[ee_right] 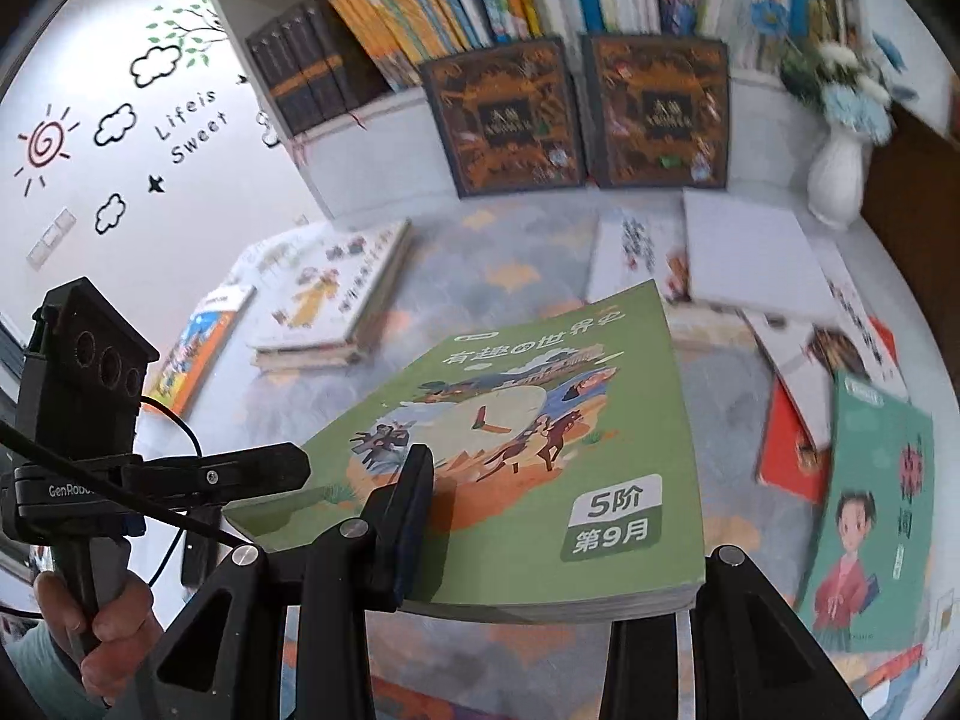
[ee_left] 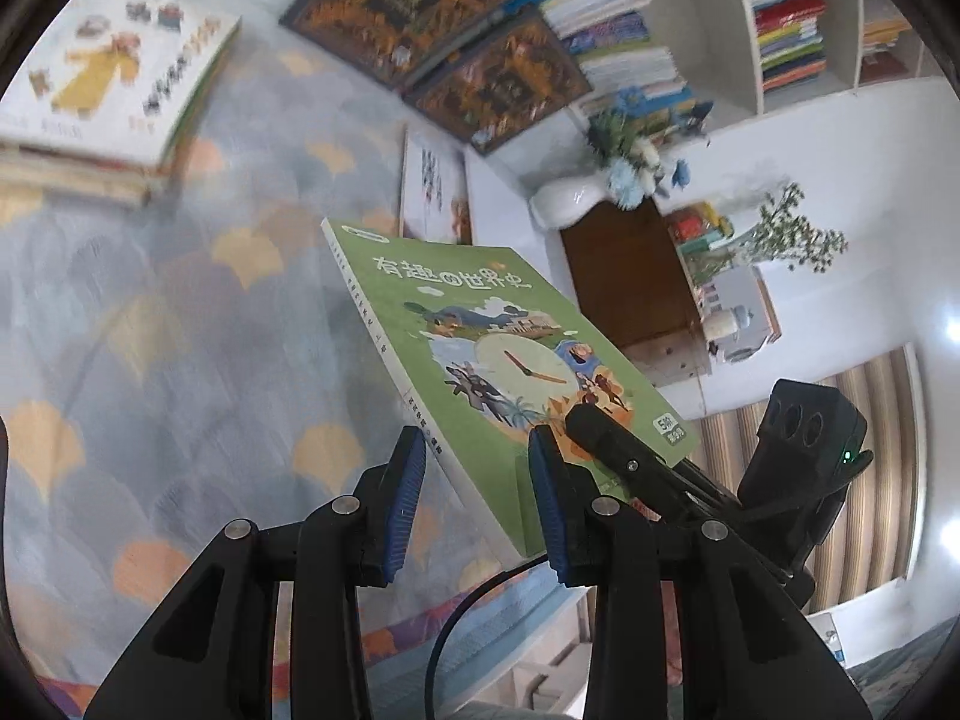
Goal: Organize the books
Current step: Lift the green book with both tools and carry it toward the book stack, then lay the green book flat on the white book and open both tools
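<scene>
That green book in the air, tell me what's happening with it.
A person with a gripper in each hand is sorting books on a patterned mat. The green book is lifted off the mat, clamped by the right gripper at its lower edge, while the left gripper sits open around its spine corner. Other books lie scattered, including a stack, below a full bookshelf.

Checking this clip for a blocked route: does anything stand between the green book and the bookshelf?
Yes. Two dark ornate books lean upright against the bookshelf front, covering part of the bottom row. A white vase stands to the right. The green book is held aloft above the bedspread.
</scene>
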The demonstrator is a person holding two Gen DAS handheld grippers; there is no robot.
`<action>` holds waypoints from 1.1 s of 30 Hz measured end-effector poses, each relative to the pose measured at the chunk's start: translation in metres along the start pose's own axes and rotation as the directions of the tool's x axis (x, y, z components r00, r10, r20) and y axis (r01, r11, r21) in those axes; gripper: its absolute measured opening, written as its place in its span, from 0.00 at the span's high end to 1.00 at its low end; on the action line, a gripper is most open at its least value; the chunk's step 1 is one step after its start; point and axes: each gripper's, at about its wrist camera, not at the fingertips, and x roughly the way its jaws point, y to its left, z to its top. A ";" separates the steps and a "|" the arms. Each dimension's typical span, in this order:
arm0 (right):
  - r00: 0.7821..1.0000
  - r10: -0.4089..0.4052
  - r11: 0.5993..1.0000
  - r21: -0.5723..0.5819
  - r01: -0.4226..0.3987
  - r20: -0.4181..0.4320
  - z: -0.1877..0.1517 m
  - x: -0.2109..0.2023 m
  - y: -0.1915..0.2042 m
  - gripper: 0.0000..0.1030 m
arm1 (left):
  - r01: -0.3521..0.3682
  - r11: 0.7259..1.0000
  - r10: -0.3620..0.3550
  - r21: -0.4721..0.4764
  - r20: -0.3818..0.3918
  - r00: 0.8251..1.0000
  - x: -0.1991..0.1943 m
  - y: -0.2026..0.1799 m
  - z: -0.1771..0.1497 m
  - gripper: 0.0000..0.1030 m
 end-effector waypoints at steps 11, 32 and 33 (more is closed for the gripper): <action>0.992 0.099 0.993 -0.078 -0.093 0.077 0.080 0.058 0.099 0.65 | -0.090 0.996 0.090 -0.009 0.204 0.975 -0.087 0.045 0.074 0.70; 0.984 0.160 0.982 0.112 -0.151 -0.077 0.147 0.240 0.179 0.64 | -0.216 0.964 0.252 -0.157 0.268 0.930 -0.115 0.184 0.181 0.70; 0.982 0.163 0.980 0.133 -0.150 -0.096 0.147 0.245 0.176 0.62 | -0.221 0.962 0.257 -0.162 0.259 0.931 -0.113 0.186 0.180 0.70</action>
